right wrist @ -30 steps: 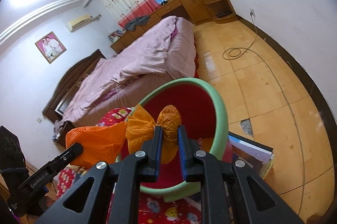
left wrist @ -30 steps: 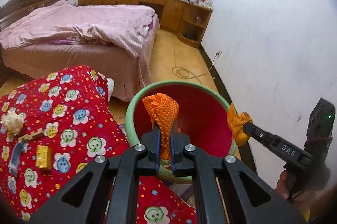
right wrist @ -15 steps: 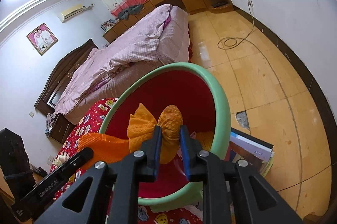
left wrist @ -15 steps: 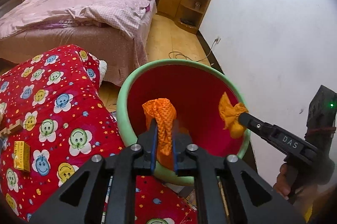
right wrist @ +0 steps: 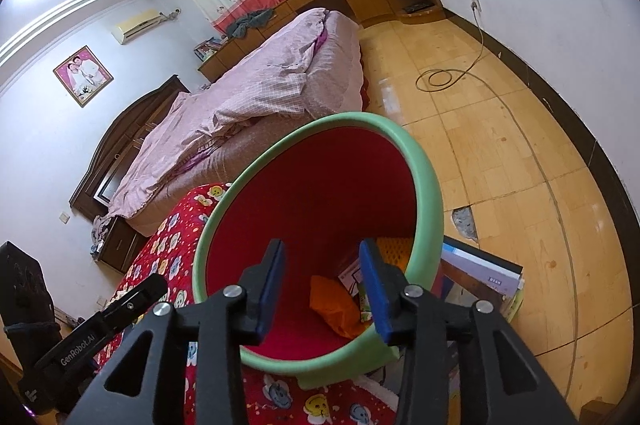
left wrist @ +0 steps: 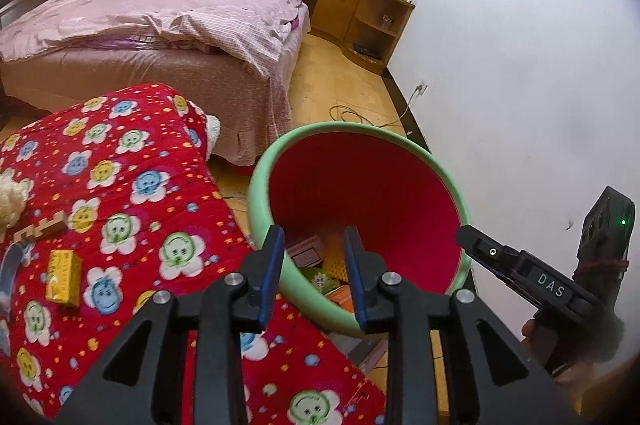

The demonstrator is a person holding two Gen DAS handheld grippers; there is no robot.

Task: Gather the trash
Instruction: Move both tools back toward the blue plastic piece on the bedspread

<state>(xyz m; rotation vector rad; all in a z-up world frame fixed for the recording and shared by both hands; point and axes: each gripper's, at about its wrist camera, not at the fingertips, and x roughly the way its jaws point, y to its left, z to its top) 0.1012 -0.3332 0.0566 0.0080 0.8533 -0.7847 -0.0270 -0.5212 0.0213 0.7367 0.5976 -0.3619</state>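
Observation:
A green-rimmed bin with a red inside [left wrist: 352,133] [right wrist: 428,185] stands beside the red smiley-print cover. My left gripper [left wrist: 314,249] is open and empty over the bin's near rim. My right gripper [right wrist: 322,265] is open and empty over the bin mouth; it also shows in the left wrist view [left wrist: 464,235]. An orange crumpled piece [right wrist: 334,305] lies at the bottom of the bin among paper and packets [left wrist: 316,277]. On the cover lie a yellow box [left wrist: 63,277], a wooden piece [left wrist: 42,227] and a cream fluffy lump [left wrist: 10,199].
The red cover [left wrist: 120,209] fills the near left. A pink bed [left wrist: 160,37] lies behind. A stack of books [right wrist: 480,281] sits against the bin on the wooden floor. A cable [right wrist: 440,79] coils on the floor. White wall to the right.
Both grippers have opened and let go of the orange pieces, which have dropped into the bin. Both grippers stay over the bin mouth.

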